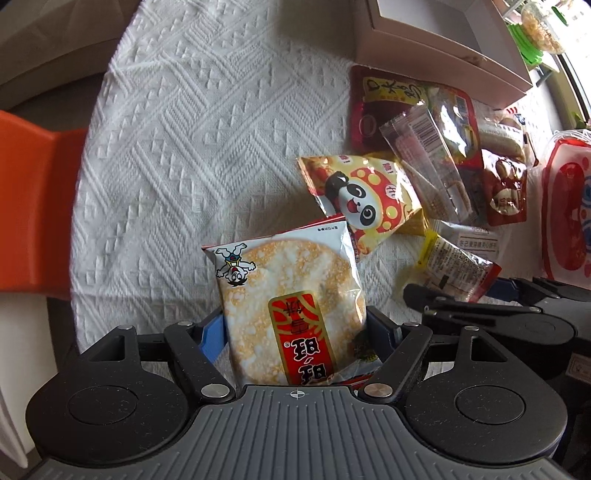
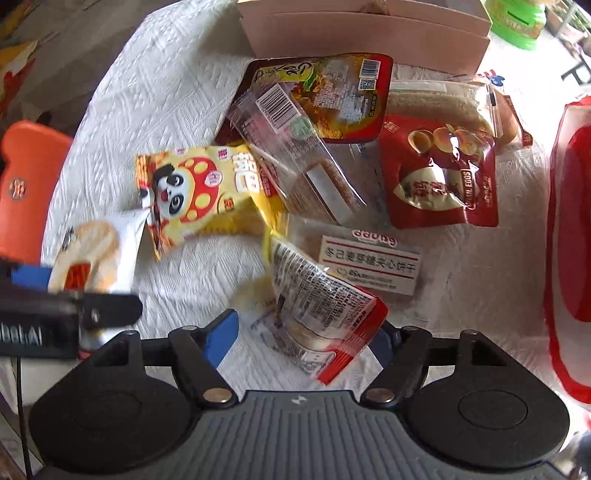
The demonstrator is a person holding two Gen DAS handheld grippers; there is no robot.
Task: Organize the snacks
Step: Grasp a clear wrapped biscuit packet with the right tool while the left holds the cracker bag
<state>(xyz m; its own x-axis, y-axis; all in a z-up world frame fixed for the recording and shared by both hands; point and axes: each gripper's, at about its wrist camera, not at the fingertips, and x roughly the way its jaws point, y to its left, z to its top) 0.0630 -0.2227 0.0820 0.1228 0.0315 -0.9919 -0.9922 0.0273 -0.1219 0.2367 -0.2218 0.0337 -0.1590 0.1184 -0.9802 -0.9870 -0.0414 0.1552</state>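
Observation:
My left gripper (image 1: 293,328) is shut on a rice cracker packet (image 1: 288,302), white and gold with a red label, held above the white tablecloth (image 1: 192,147). The packet also shows in the right wrist view (image 2: 92,254). My right gripper (image 2: 306,328) has its jaws around a clear packet with red edge (image 2: 321,314), which also shows in the left wrist view (image 1: 454,269); a gap shows at the left finger. A yellow panda snack bag (image 2: 199,192) lies left of a pile of snacks.
A cardboard box (image 2: 369,29) stands at the back of the table. A red quail-egg pouch (image 2: 439,173), a dark red pouch (image 2: 332,96) and a clear barcoded packet (image 2: 295,147) lie in the pile. A red-and-white bag (image 2: 569,240) is at right, an orange chair (image 1: 33,206) at left.

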